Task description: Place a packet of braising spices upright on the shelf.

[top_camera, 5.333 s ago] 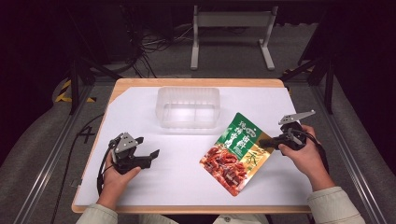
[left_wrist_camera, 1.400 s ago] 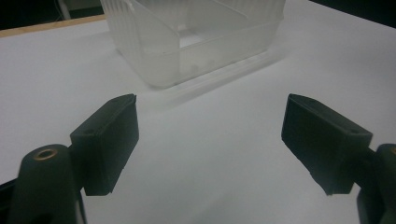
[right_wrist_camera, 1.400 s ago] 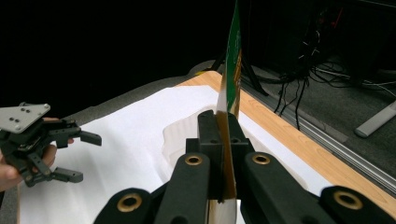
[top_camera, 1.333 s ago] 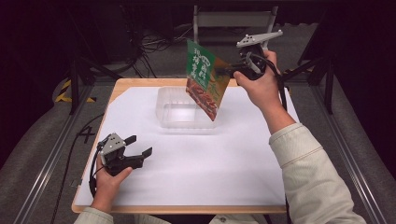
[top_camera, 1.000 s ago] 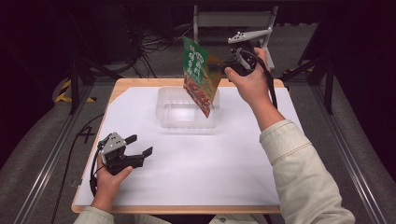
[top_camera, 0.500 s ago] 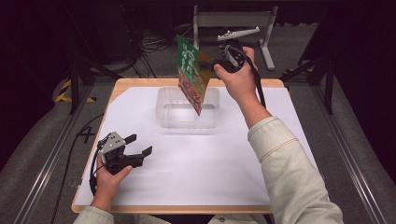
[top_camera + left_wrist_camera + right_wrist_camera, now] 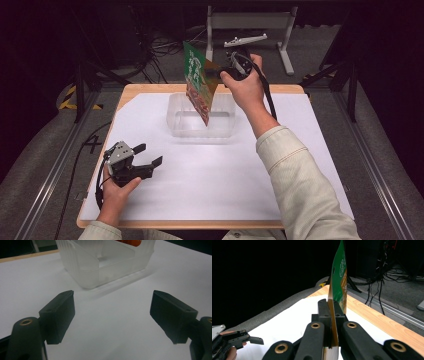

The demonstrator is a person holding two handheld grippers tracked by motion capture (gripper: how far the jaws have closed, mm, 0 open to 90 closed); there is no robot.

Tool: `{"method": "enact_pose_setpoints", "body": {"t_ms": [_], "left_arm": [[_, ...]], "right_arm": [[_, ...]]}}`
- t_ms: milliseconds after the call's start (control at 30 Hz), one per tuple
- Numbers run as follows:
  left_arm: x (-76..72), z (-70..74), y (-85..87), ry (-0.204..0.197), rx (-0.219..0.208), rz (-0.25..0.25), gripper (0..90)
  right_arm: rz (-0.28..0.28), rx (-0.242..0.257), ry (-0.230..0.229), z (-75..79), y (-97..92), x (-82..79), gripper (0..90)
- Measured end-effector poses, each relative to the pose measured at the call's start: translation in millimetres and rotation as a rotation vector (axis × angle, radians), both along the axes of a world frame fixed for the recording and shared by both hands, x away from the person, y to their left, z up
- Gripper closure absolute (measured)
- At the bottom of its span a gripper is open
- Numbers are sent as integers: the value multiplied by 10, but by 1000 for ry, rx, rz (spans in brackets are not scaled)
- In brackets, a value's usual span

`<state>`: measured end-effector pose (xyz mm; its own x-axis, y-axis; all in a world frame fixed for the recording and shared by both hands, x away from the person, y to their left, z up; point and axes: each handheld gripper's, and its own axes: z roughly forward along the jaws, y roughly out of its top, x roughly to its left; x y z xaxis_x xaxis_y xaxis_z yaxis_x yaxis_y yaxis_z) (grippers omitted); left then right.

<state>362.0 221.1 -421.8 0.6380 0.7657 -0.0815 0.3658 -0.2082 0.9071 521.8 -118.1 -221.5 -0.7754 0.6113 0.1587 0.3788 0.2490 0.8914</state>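
1. While my right gripper (image 7: 216, 75) clamps the green and red foil snack pouch (image 7: 198, 82), its lower corner hangs inside the clear rectangular plastic tub (image 7: 202, 116).
2. My left gripper (image 7: 148, 155) rests wide open, empty, on the white table sheet (image 7: 210, 175).

Green snack packet (image 7: 199, 80): white printed characters were present, too small to read.
Other surfaces: no legible text.
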Motion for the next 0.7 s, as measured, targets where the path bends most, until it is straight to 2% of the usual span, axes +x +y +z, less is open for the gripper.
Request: {"method": "enact_pose_setpoints", "body": {"t_ms": [467, 700], "left_arm": [[2, 0, 6, -3, -3, -3, 207], [0, 1, 1, -2, -2, -7, 206]], "right_arm": [[-2, -13, 11, -167, 53, 54, 900], [-2, -37, 20, -268, 110, 85, 900]]}}
